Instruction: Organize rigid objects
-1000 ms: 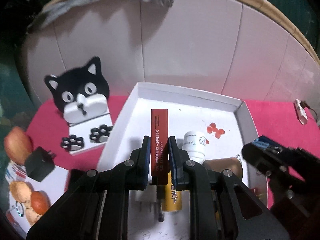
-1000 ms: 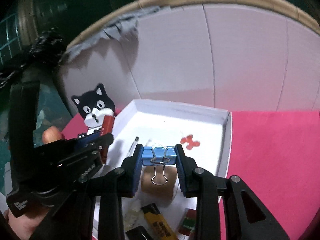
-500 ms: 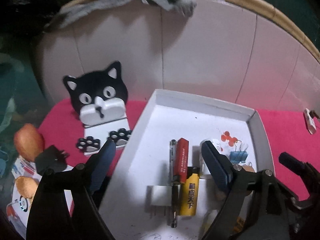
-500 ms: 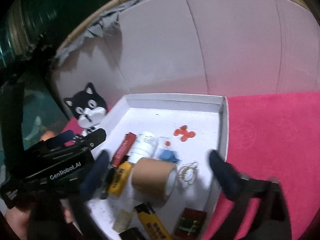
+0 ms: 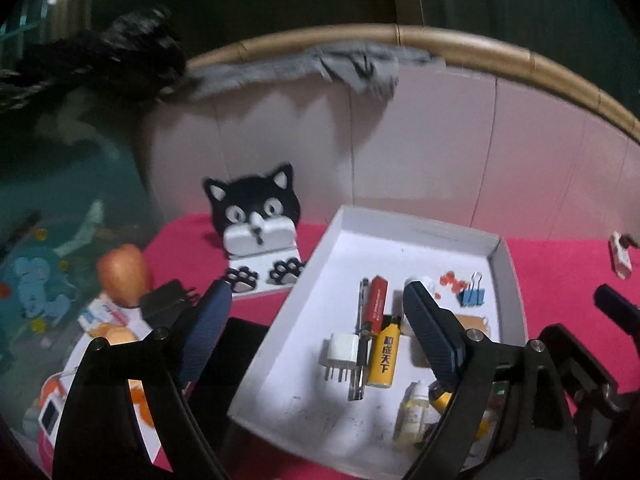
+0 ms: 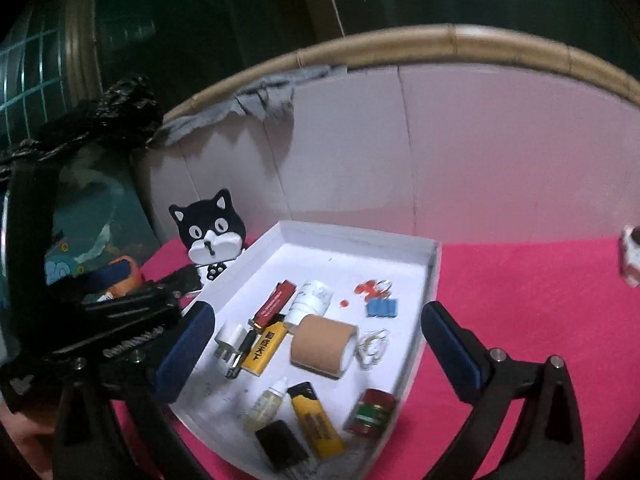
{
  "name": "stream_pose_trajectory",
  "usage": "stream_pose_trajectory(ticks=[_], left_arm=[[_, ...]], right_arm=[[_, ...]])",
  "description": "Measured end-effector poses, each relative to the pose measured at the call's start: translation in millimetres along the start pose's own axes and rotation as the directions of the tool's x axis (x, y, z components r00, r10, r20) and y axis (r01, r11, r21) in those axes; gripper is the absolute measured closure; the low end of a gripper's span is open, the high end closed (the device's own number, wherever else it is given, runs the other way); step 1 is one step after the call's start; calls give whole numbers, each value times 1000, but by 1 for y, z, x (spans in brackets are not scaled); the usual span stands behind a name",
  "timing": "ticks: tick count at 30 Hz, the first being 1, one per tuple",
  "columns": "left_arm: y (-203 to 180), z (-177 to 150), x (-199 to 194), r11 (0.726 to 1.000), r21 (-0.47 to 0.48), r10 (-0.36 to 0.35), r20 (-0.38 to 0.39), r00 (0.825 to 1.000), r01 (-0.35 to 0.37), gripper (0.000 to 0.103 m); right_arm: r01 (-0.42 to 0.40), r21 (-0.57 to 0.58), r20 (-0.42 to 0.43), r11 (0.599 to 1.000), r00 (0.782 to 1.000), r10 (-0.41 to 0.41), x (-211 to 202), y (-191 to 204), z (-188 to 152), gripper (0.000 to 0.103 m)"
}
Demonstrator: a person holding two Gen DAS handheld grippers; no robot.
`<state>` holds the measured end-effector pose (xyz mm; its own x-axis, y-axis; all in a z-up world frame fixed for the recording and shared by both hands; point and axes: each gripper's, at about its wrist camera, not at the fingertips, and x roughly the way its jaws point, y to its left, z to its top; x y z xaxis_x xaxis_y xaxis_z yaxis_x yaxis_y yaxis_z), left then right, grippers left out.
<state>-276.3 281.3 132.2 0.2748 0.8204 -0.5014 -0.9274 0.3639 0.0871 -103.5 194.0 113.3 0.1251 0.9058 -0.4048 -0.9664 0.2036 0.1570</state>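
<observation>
A white tray (image 5: 416,227) (image 6: 360,234) on the pink cloth holds several small items. A red lighter (image 5: 375,300) (image 6: 276,300) lies in it beside a pen (image 5: 362,344) and a yellow lighter (image 5: 385,354) (image 6: 266,346). A blue binder clip (image 5: 472,295) (image 6: 382,307) lies near red specks at the tray's far right. A brown tape roll (image 6: 322,346), a white plug (image 5: 342,350) and a small dropper bottle (image 6: 270,400) also lie inside. My left gripper (image 5: 320,332) is open and empty above the tray. My right gripper (image 6: 316,344) is open and empty above it.
A black-and-white cat-shaped stand (image 5: 258,232) (image 6: 210,236) sits left of the tray. An apple (image 5: 122,274), a black charger (image 5: 166,304) and printed packets lie at the left. A white curved wall with a bamboo rim (image 5: 480,44) closes the back. A small white object (image 5: 620,256) lies far right.
Both grippers opened: the left let go of the red lighter and the right let go of the blue binder clip, both now lying in the tray. Both grippers pulled back and up.
</observation>
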Motion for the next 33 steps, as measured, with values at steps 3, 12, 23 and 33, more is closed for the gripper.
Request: stream_pose_trajectory(ticks=[3,12,23,33], left_arm=[[0,-1,-26,999,-26,42,55,998,-41,15],[-8,-10,-87,999,-32,-1,81,997,3,15],[-48,-34,-119,996,38,-83,50,995,81,15],[-65,-35,-146,977,75,-205,85,975,199,15]], right_arm=[[65,-20,68,998,996,-64,-24,-2,1,0],[97,26,201,995,974,-100,-103,-20,4,0],[15,159,312,987,948,-64,-175,-59,-3,0],[75,196,431,978,889,-155,-228,-69,-16,0]])
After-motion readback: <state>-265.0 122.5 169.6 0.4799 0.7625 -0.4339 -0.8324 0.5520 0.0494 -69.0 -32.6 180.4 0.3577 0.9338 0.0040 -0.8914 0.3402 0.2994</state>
